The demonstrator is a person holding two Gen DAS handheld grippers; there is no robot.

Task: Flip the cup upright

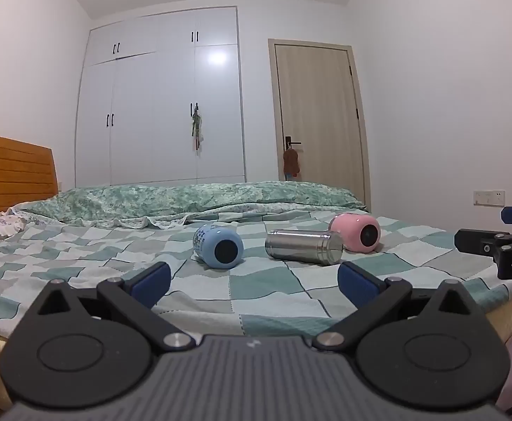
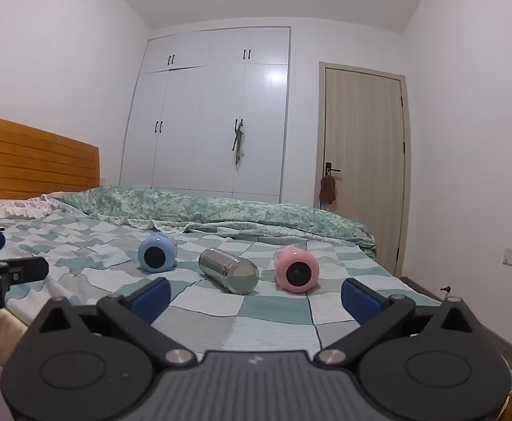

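Cups (image 1: 218, 247) lie toppled, well ahead of both spread tools (image 1: 254, 282).

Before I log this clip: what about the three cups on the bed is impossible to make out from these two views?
- Blue cup, pink cup: far ends face away in both views, hidden by their own bodies.
- Steel cup: whether its far end is open is unclear, hidden likewise.
- Blue cup's printed pattern: left wrist view, too small to read.
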